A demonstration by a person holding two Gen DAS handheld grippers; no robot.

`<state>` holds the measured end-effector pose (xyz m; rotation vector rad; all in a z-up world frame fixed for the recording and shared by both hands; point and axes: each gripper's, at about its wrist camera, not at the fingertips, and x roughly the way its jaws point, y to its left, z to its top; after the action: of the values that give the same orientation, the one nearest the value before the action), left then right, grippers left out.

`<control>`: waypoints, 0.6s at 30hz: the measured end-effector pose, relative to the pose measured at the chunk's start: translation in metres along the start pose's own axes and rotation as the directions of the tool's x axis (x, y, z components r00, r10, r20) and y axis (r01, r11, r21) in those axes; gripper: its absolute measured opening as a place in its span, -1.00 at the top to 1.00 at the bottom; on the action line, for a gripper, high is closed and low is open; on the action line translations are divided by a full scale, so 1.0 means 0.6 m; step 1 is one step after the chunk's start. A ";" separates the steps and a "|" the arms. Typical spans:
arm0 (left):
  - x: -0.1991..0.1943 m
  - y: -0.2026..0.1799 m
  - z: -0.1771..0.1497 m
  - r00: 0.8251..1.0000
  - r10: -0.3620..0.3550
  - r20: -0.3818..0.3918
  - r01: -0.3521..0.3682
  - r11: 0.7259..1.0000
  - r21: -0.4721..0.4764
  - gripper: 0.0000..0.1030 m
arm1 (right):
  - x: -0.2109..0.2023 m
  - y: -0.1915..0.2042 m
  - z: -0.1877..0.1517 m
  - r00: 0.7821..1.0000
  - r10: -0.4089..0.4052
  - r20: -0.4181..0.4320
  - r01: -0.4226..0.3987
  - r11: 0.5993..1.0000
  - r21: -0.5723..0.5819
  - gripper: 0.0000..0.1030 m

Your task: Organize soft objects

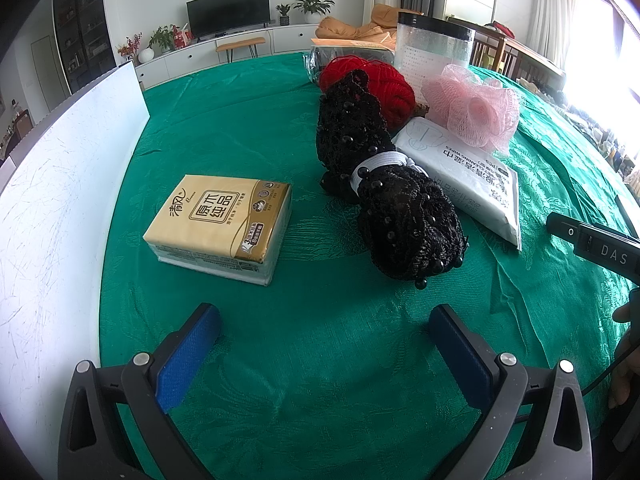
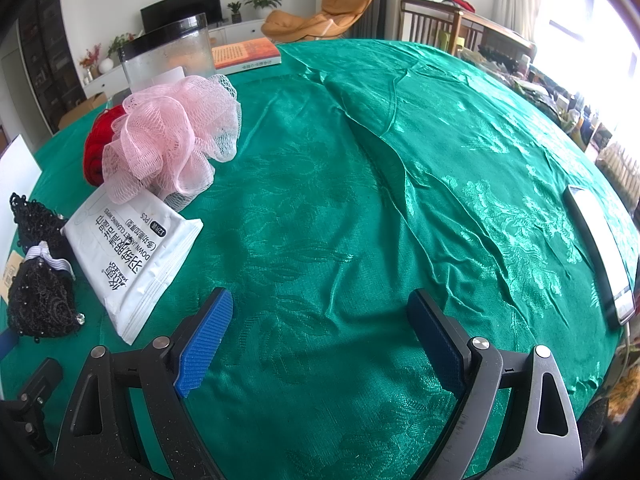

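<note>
Altogether five soft things lie on the green patterned tablecloth [image 1: 248, 128]: one beige rectangular tissue pack [image 1: 220, 226], one black beaded lace bundle [image 1: 384, 184], one red yarn ball [image 1: 384, 80], one pink mesh bath sponge [image 2: 172, 136], one white wipes packet [image 2: 132, 256]. Left gripper [image 1: 324, 354] and right gripper [image 2: 320, 338] both gape empty.

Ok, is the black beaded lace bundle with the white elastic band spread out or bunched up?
Bunched up. The black beaded lace bundle is cinched at its middle by the white elastic band, lying on the green tablecloth.
</note>
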<state>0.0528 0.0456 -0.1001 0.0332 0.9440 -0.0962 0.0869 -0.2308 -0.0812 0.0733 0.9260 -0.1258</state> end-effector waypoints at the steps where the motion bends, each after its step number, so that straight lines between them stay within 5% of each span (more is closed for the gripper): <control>1: 0.000 0.000 0.000 1.000 0.000 0.000 0.000 1.000 0.000 -1.00 | 0.000 0.000 0.000 1.000 0.000 0.000 0.000 1.000 0.000 -0.77; 10: -0.007 0.008 0.000 1.000 -0.013 0.001 0.013 1.000 -0.023 -1.00 | 0.000 0.000 0.000 1.000 0.000 0.000 0.000 1.000 0.000 -0.77; 18: -0.048 0.063 0.023 0.997 -0.037 0.067 0.049 0.979 -0.200 -1.00 | 0.000 0.000 0.000 1.000 0.000 0.000 0.000 1.000 0.000 -0.77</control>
<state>0.0509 0.0844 -0.0694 -0.1768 0.8879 -0.0409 0.0868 -0.2307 -0.0810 0.0729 0.9258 -0.1255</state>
